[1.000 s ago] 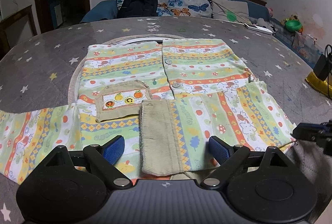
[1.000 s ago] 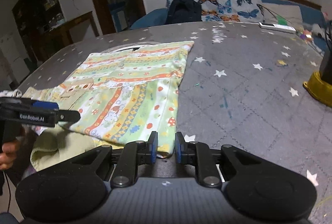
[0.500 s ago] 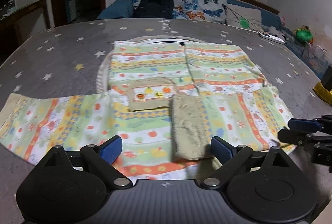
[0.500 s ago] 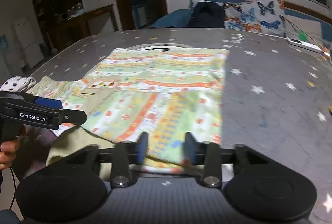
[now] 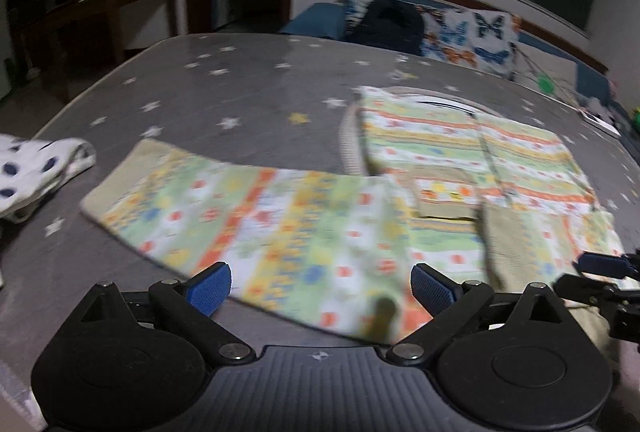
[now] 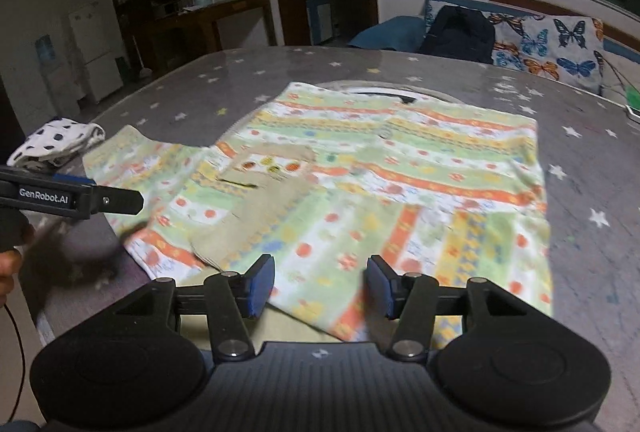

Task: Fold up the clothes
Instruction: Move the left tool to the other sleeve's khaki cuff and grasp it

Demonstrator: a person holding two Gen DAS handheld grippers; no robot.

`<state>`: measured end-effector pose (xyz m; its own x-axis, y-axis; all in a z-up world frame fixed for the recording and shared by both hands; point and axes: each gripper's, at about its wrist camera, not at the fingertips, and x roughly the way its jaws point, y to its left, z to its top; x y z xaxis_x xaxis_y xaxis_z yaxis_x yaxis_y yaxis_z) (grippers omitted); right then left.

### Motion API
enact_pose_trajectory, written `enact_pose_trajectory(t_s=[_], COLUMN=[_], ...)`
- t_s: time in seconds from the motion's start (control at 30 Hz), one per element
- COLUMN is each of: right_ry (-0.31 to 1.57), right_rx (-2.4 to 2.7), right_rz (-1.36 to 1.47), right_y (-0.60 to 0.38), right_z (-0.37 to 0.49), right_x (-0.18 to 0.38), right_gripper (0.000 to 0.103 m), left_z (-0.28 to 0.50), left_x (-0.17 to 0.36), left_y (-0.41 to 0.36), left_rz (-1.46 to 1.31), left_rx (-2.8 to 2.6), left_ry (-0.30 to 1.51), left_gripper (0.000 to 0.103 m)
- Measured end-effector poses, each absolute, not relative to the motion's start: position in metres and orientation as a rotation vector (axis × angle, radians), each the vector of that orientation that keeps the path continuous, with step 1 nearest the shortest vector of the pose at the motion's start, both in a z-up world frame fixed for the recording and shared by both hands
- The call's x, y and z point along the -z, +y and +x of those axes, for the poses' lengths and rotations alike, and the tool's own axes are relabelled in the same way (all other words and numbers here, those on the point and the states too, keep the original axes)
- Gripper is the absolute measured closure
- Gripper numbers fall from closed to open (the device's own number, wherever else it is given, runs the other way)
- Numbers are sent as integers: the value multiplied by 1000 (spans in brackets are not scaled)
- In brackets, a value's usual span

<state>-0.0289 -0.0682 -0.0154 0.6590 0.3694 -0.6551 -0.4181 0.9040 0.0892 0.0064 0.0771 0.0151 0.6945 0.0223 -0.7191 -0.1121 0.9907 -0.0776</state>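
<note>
A child's striped, fruit-patterned shirt [image 5: 460, 152] lies flat on the grey star-patterned table [image 5: 224, 92]. Its one sleeve [image 5: 248, 216] stretches out to the left; the other sleeve is folded across the front, its beige cuff [image 5: 508, 244] pointing toward me. The shirt also shows in the right wrist view [image 6: 380, 184]. My left gripper [image 5: 320, 288] is open and empty, hovering over the outstretched sleeve's near edge. My right gripper [image 6: 320, 284] is open and empty above the shirt's near hem. Each gripper shows at the edge of the other's view.
A white cloth with dark dots [image 5: 36, 168] lies bunched at the table's left edge, also in the right wrist view [image 6: 56, 144]. Behind the table a sofa holds a dark backpack [image 5: 388, 20] and butterfly cushions [image 5: 472, 40]. A wooden desk [image 6: 208, 20] stands far left.
My right gripper has opened from shut and let go of the shirt's hem. My left gripper has swung left toward the outstretched sleeve. The views are motion-blurred.
</note>
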Motion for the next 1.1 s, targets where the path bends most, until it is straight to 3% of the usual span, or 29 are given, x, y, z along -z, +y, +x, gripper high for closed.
enact_pose_trajectory(t_s=[0.33, 0.6, 0.77, 0.83, 0.9, 0.97, 1.07, 1.1], right_ry=[736, 736, 739, 740, 738, 736, 731, 728], right_rx=[-467, -477, -477, -476, -473, -470, -469, -468], right_rz=[-86, -81, -79, -79, -78, -75, -70, -70], right_y=[-59, -58, -59, -59, -59, -60, -62, -62], right_z=[-29, -29, -28, -29, -29, -29, -30, -31], right_x=[15, 15, 15, 15, 14, 14, 13, 12], right_gripper=[45, 45, 44, 44, 44, 44, 44, 44], left_z=[8, 16, 23, 26, 29, 32, 36, 37], left_x=[-13, -4, -1, -1, 1, 2, 3, 2], left_y=[157, 208, 216, 215, 214, 212, 213, 212], left_rz=[-231, -297, -308, -302, -280, -269, -267, -270], left_rx=[-294, -405, -421, -426, -439, -440, -429, -420], left_ry=[731, 696, 698, 694, 687, 682, 676, 676], left_gripper=[6, 22, 27, 31, 42, 43, 59, 68])
